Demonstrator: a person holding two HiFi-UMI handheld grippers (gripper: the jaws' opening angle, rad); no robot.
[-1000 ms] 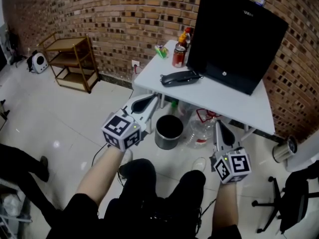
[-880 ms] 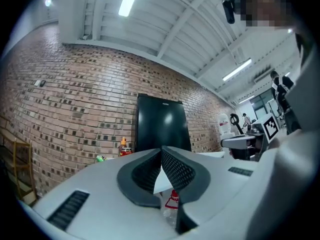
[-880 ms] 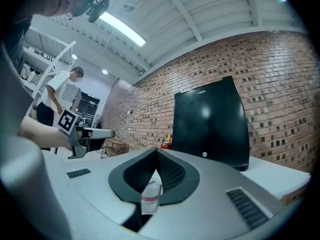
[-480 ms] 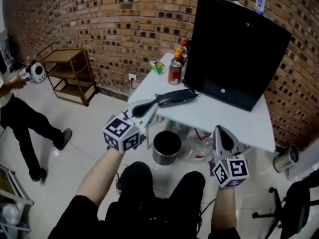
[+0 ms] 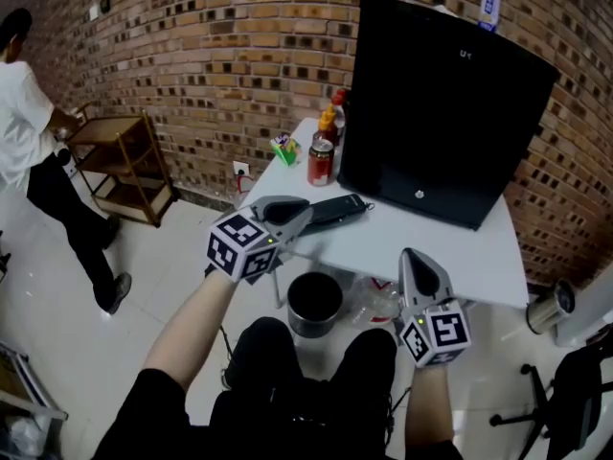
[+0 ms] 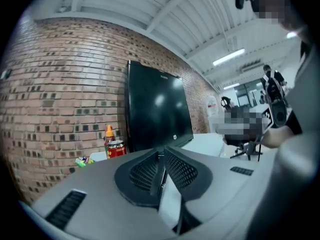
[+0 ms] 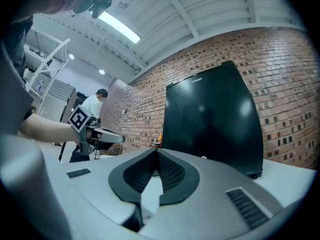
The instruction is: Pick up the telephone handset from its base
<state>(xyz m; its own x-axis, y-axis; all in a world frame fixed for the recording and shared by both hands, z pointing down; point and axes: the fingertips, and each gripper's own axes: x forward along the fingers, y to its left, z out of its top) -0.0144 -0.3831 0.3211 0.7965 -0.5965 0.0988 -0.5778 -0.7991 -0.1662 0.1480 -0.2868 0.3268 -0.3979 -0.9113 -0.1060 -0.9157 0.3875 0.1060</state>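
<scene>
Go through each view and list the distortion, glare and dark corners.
Head view: the wide lens bows the brick wall into arcs. Left gripper view: fisheye with black corners, pale sheen on the dark screen, a strip light blown white. Right gripper view: the same black corners, a glaring ceiling light, faint reflections on the screen.

The telephone handset (image 5: 330, 209) lies on the table (image 5: 450, 247) before the monitor (image 5: 436, 103), a can (image 5: 320, 163) behind it.

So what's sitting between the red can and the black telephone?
Nothing: in the head view, only bare white table lies between the red can and the telephone.
</scene>
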